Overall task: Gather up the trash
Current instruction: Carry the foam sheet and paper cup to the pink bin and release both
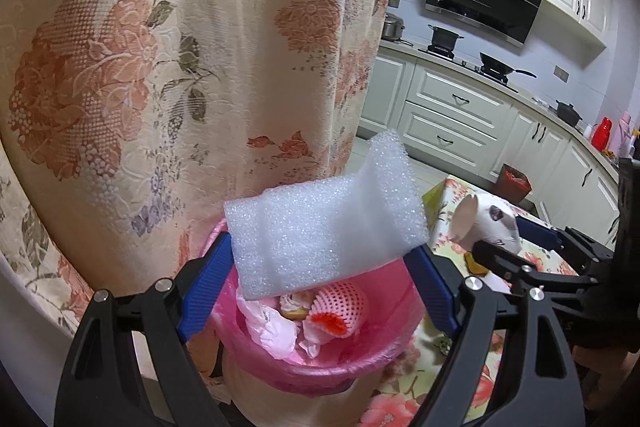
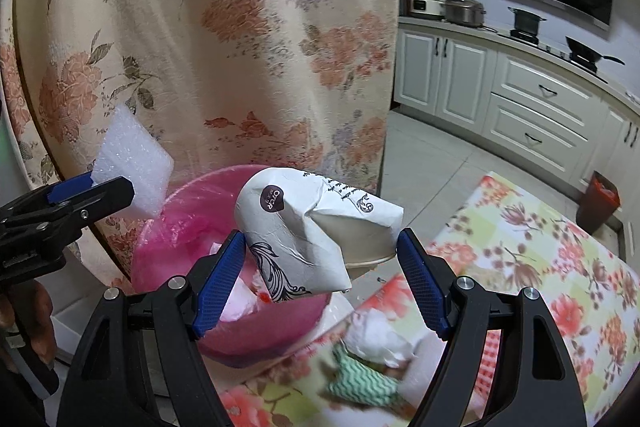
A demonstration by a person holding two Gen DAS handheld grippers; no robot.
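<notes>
1. White foam, a bent sheet of it (image 1: 324, 227), is clamped between the blue pads of my left tool (image 1: 320, 267), which holds it above the pink-lined trash bin (image 1: 320, 359).
2. Inside that bin lie a pink foam fruit net (image 1: 340, 309), crumpled pale paper or plastic (image 1: 276, 327) and what may be a food scrap, too small for me to be sure.
3. My right tool (image 2: 320, 259) grips a crushed white paper cup (image 2: 312, 227) with dark print, one pad against its crumpled side and the other at its rim.
4. The cup hangs over the near edge of the bin, where the bin meets the bench (image 2: 540, 267), and its open mouth faces toward the kitchen side.
5. From the right wrist view my left tool shows at the far left, with the foam held at the bin's far rim.
6. The bench wears a flowered cloth; on it, close under my right tool, sit a white crumpled wad (image 2: 380, 343) and a green zigzag-patterned piece (image 2: 360, 383), both blurred.
7. A flowered curtain (image 1: 180, 67) hangs directly behind the bin.
8. Beyond it stand white kitchen cabinets (image 2: 532, 115) and a second, dark bin with a red liner (image 2: 600, 201) on the floor.
</notes>
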